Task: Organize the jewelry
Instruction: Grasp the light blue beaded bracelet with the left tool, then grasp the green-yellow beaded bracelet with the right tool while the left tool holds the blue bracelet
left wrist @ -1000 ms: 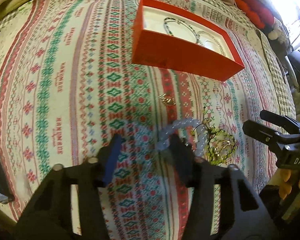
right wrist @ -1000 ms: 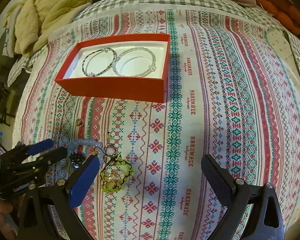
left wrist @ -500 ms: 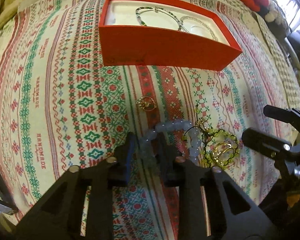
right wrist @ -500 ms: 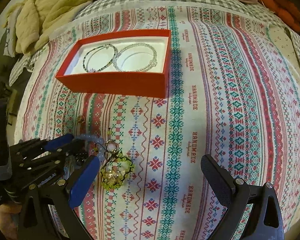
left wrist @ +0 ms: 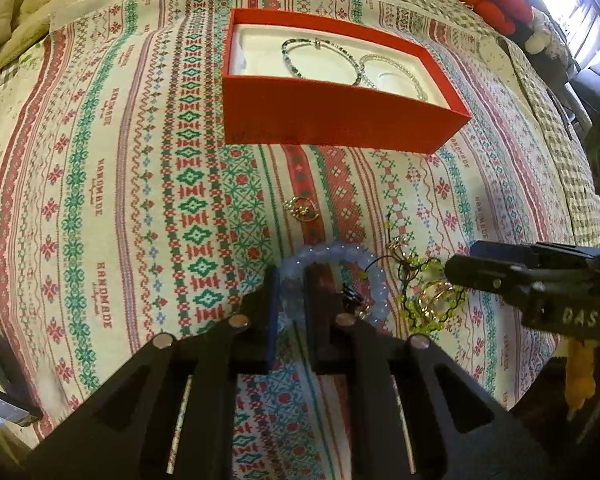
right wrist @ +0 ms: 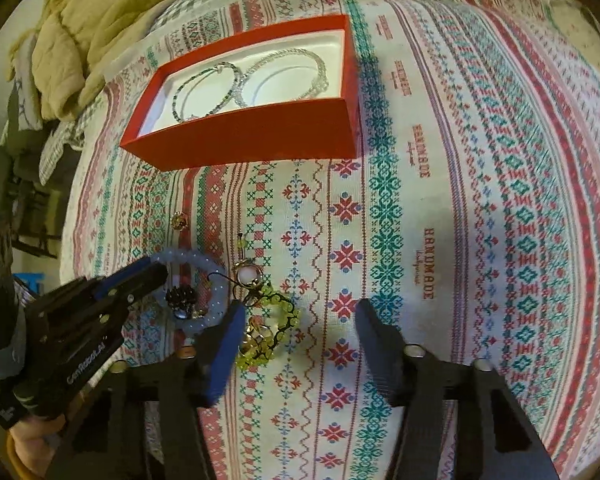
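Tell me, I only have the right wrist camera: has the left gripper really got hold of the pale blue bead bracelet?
Observer: Yes. In the left wrist view, the left gripper has just been closing its jaws. A stretch of the pale blue bead bracelet is now pinched between them.
Operator: The near wall of the red box hides part of its insert. Is there any room left in there?
Observer: From the left wrist view, the left end of the red box is bare white insert. The dark bead bracelet and the clear bead bracelet lie in the middle and at the right end.
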A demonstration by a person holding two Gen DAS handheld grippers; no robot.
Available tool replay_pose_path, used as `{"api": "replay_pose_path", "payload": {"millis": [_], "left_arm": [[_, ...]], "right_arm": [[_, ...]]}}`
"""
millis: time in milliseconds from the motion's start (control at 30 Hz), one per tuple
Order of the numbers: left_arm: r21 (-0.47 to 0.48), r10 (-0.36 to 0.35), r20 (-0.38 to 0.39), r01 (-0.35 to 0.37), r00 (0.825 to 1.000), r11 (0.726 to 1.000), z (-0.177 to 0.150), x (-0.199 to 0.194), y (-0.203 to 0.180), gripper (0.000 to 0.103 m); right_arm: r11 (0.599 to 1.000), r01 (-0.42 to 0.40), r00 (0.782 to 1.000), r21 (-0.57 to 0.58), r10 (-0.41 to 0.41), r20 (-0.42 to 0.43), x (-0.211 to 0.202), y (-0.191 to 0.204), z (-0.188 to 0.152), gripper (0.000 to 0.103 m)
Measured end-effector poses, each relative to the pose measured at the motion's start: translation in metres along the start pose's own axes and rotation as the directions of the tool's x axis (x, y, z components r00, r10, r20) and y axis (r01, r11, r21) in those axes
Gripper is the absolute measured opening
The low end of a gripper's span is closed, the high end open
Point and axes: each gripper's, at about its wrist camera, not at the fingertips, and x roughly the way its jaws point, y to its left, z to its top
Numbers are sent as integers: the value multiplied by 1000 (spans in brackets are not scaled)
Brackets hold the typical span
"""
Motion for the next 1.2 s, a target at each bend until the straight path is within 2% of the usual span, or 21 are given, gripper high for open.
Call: {"api": "replay_pose_path", "payload": {"millis": [67, 233, 367, 433, 767, 1200], "left_arm": [[-1, 3, -6, -3, 1000, 1000, -2, 0, 1, 13], [-1, 4, -27, -4, 1000, 1000, -7, 4, 2, 13], [-9, -4, -40, 3, 999, 1000, -11, 8, 3, 13], [-13, -7, -40, 7, 999, 1000, -12, 7, 2, 13], [-5, -51, 45, 51, 998, 999, -14, -33, 8, 13], [17, -99, 153, 97, 983, 995, -7, -81, 4, 13]], "right_arm": [[1000, -10, 1000, 14, 10, -10, 4, -2, 0, 40], [999, -27, 999, 23, 28, -41, 12, 0, -2, 31], [1000, -27, 998, 15, 28, -54, 17, 2, -5, 13], [999, -37, 998, 7, 37, -54, 18, 4, -5, 11], [993, -107, 994, -59, 108, 16, -9, 24, -6, 10], [979, -171, 977, -108, 182, 107, -51, 41, -4, 10]]}}
